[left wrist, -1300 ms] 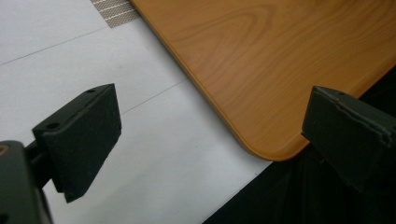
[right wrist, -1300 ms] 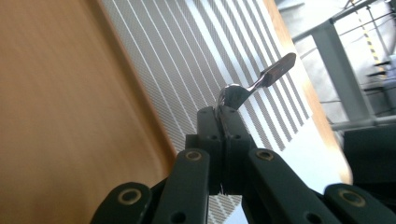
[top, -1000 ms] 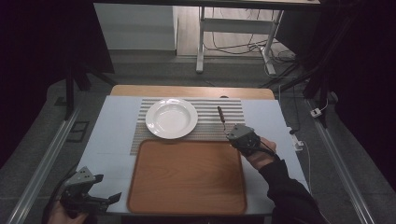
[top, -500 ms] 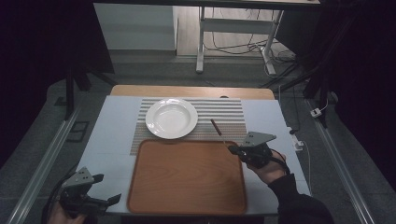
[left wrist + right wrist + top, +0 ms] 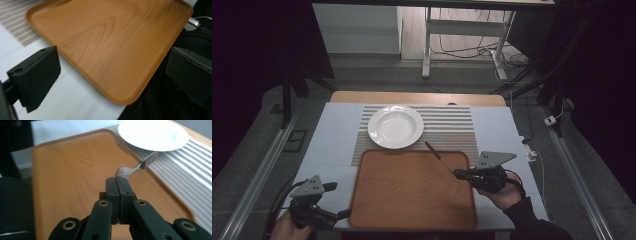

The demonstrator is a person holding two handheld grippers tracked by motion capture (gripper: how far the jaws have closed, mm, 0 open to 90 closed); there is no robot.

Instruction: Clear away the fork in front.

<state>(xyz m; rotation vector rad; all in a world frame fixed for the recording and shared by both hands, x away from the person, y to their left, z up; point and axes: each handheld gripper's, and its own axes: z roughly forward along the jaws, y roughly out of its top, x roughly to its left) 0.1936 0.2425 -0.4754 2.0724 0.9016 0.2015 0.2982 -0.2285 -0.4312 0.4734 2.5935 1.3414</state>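
- The right tool (image 5: 457, 173) is clamped on a metal spoon with a dark handle (image 5: 435, 153); in the right gripper view its two black jaws are pressed together on the shiny bowl end of the spoon (image 5: 126, 173).
- The spoon sticks out from the jaws toward the far left in the high view, with its dark handle end over the far edge of the tray, near the striped mat.
- The right tool is held level over the right part of a rectangular brown wooden tray (image 5: 412, 187), the hand that carries it at the tray's right edge.
- The left tool (image 5: 343, 201) has its jaws wide apart with nothing between them; in the left gripper view the near corner of the tray (image 5: 117, 50) lies between and beyond the two black pads.
- The left tool is at the near left corner of the pale bench (image 5: 332, 145), just beside the tray's left edge.
- A round white plate (image 5: 395, 126) rests on a grey-and-white striped placemat (image 5: 452, 125) beyond the tray; the plate is empty and well apart from both tools.
- The tray lies flat on the bench, its far edge overlapping the near edge of the placemat.
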